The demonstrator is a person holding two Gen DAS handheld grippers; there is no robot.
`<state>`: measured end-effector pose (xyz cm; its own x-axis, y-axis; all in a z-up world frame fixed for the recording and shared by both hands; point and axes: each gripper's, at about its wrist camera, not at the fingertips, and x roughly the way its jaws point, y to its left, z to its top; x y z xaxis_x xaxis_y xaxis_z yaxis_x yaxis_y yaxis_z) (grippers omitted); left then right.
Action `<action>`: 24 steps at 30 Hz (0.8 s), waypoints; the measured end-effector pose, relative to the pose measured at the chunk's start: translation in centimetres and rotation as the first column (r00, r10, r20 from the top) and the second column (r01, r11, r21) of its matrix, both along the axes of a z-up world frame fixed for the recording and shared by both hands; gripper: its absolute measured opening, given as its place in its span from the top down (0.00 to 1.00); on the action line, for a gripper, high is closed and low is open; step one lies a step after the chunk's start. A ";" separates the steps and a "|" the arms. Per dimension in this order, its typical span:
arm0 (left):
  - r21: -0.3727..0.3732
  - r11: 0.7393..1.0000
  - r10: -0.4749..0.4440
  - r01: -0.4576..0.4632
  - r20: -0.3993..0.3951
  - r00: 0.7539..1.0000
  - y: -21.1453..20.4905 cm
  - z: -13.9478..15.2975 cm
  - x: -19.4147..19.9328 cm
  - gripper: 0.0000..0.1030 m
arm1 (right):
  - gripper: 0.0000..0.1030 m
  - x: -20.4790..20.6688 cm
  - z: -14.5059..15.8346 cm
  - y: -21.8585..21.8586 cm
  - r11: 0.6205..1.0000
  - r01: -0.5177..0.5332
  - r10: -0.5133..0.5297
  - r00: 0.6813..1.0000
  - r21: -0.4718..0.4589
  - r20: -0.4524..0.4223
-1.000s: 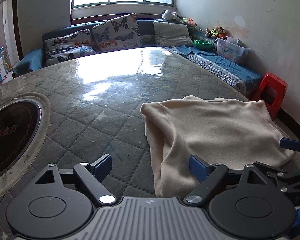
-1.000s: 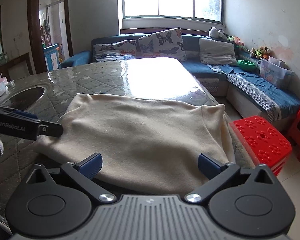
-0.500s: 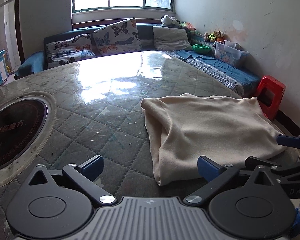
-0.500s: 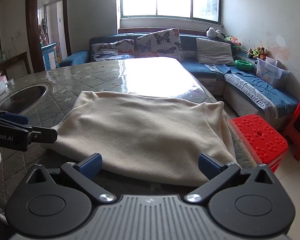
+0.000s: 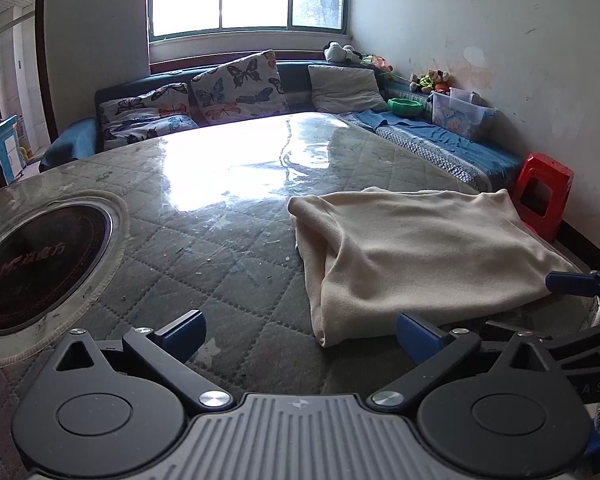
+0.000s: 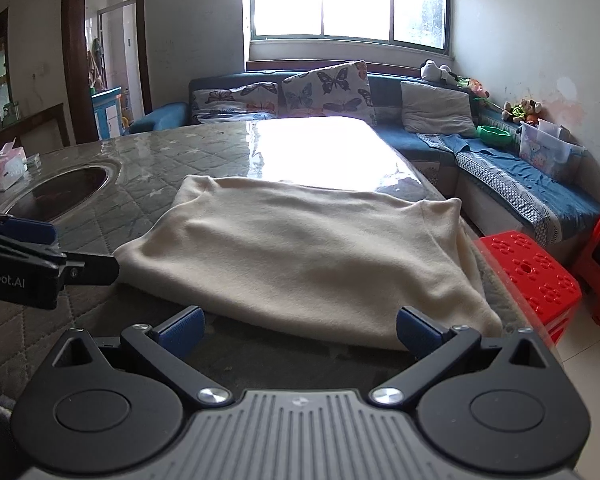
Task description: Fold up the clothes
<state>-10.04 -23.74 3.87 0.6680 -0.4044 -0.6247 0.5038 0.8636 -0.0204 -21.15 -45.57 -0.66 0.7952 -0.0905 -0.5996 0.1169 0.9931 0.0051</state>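
Just ahead of both gaping, empty tools [image 5: 300,330] [image 6: 299,326], the released sweater [image 6: 300,256] now rests folded on the table [image 5: 180,240]

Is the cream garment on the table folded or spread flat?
Folded: the cream garment shows a doubled layer along its left edge and forms a compact rectangle.

Cutting off the round cooktop inset [image 5: 40,260] at the left edge of the left wrist view; lettering on it staying too blurred to read. Hiding the near hem of the cream garment [image 6: 300,256] behind the right gripper [image 6: 300,330] finger in the right wrist view. Cropping the left gripper [image 6: 40,258] there at the left edge, leaving only part of its label. Blowing out the far tabletop [image 5: 236,152] in window glare.
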 end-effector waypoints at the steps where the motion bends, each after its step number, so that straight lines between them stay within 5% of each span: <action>1: -0.001 1.000 0.002 -0.002 0.001 1.000 0.1 0.0 -0.1 0.00 | 0.00 0.0 0.0 0.1 1.000 -0.004 0.004 1.000 -0.004 -0.002; 24: -0.023 1.000 0.005 -0.005 0.028 1.000 1.1 0.1 -2.7 0.00 | 0.00 -2.3 -0.2 1.4 1.000 0.029 -0.029 0.999 0.009 0.015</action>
<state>-12.74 -22.63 4.01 0.6872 -0.4148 -0.5964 0.5001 0.8656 -0.0258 -23.44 -44.21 -0.88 0.8014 -0.1087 -0.5881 0.1457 0.9892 0.0157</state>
